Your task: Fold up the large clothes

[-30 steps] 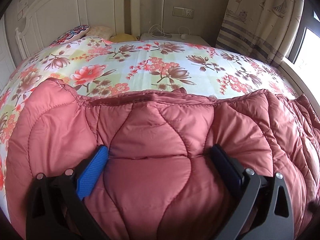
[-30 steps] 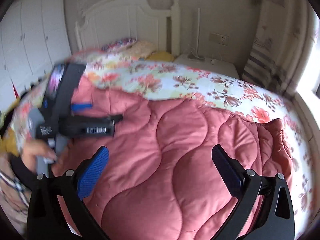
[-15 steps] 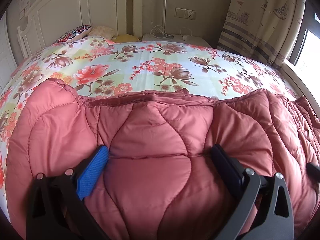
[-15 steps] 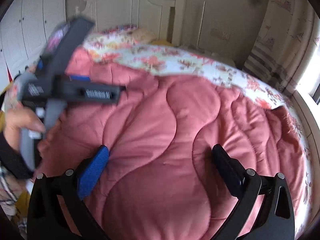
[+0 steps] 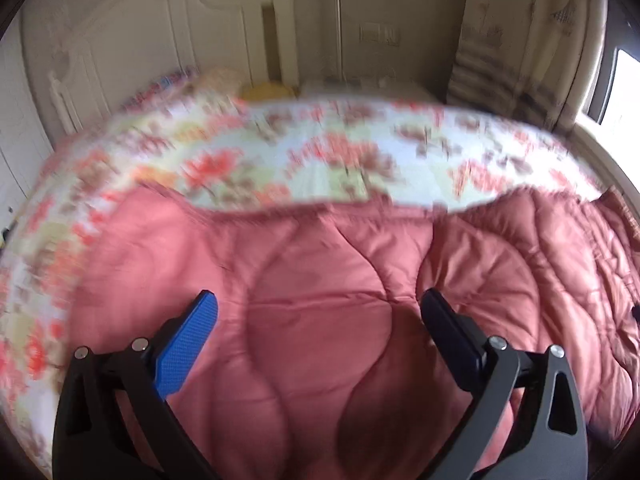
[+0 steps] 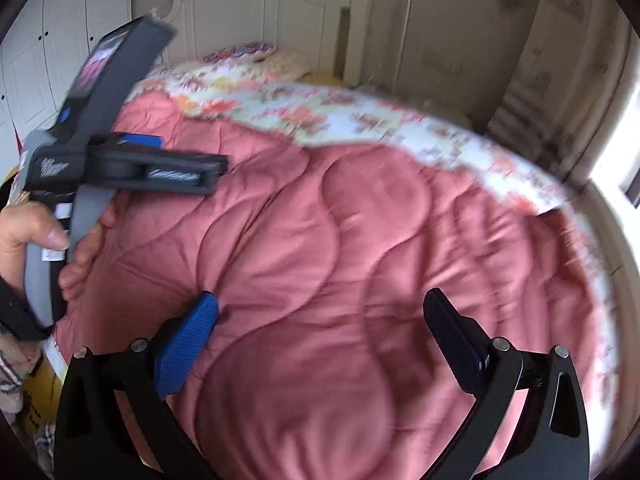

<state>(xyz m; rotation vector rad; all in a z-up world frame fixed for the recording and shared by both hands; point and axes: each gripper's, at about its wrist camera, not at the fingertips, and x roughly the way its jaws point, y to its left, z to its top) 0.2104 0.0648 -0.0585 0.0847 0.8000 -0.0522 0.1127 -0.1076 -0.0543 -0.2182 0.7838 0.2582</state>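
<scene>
Stitched cloth and matt plastic

The pink quilt [image 5: 320, 320] is smooth, faintly sheeny quilted cloth on a flower-printed cotton sheet [image 5: 320, 152]. The left gripper [image 5: 319, 314] has matt black plastic arms, one textured blue pad.

We note a bed [image 5: 60, 208] under a floral sheet [image 5: 320, 152], blurred in both views. A white headboard [image 6: 256, 8] stands at its far end, with patterned pillows [image 6: 256, 50] and a yellow item [image 5: 266, 90] just before it. A wall socket [image 5: 379, 35] sits right of the headboard; a striped curtain [image 5: 492, 60] hangs beside the window [image 5: 624, 92]. White wardrobe doors [image 6: 48, 40] stand at left.
</scene>
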